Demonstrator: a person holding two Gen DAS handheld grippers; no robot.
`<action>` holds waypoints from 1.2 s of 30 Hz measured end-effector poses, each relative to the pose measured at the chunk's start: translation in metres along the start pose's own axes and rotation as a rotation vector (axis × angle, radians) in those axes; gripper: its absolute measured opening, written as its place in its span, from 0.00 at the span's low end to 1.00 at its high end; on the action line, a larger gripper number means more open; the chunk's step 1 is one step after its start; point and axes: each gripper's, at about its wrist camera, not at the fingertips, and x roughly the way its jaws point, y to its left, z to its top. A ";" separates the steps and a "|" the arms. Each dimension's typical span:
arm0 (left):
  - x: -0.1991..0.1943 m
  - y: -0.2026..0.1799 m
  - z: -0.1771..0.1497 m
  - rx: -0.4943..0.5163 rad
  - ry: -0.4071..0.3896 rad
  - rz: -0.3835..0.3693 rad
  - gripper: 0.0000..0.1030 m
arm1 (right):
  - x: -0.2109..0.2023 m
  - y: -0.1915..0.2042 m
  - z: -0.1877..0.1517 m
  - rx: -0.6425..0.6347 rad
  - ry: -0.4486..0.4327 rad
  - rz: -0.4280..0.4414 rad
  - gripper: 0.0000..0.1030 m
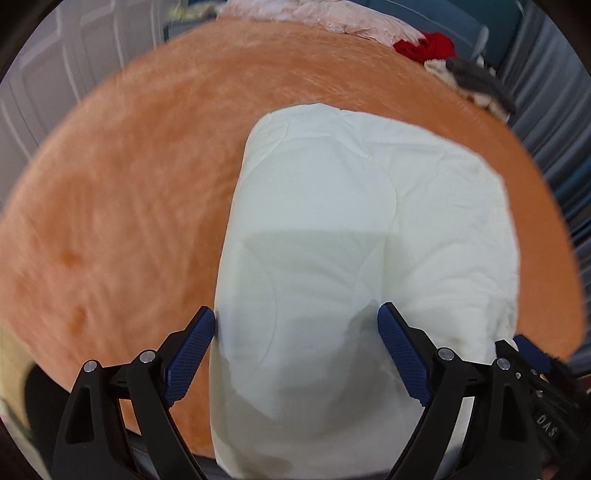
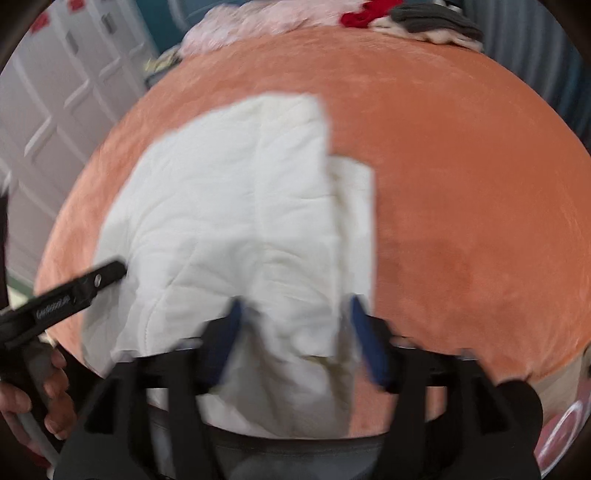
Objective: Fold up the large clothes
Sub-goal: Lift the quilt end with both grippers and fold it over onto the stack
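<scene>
An orange plush blanket (image 1: pixel 129 177) covers the surface, probably a bed, and gives a soft, yielding base, so anything pressed into it will sink a little. On it, toward the near edge, lies the white garment (image 1: pixel 351 221), already folded into a long, roughly rectangular bundle with a narrower layer showing along its right side in the right wrist view (image 2: pixel 354 206). Its near end hangs over the blanket's edge. The cloth looks like thick, quilted or sweatshirt-type fabric: light, limp, likely to sag and unfold if lifted from one point, but with enough grip not to slip from rubbery pads. The best hold, I judge, is at the two near corners or along the near hem, pinching all layers together so the stack stays aligned.

The left gripper (image 1: pixel 295 325) hovers above the near part of the garment, its blue-padded fingers (image 1: pixel 402 354) spread wide and holding nothing. The right gripper (image 2: pixel 295 328) has its fingers apart on either side of the garment's near end; motion blur hides whether they touch the cloth.

At the far edge sit a pink fluffy fabric (image 1: pixel 332 14), a red garment (image 1: pixel 428 46) and a grey-and-cream cloth pile (image 1: pixel 476 83), well apart from the work.
</scene>
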 end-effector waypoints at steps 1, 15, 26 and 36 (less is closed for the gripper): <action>-0.001 0.009 0.000 -0.029 0.010 -0.027 0.85 | -0.002 -0.010 0.001 0.045 0.002 0.027 0.71; 0.051 0.062 -0.008 -0.345 0.181 -0.473 0.93 | 0.080 -0.054 -0.014 0.414 0.193 0.430 0.86; -0.041 0.000 0.039 -0.011 -0.074 -0.399 0.73 | -0.029 0.010 0.050 0.081 -0.084 0.362 0.32; -0.129 -0.010 0.133 0.118 -0.417 -0.451 0.72 | -0.065 0.055 0.164 -0.048 -0.313 0.482 0.33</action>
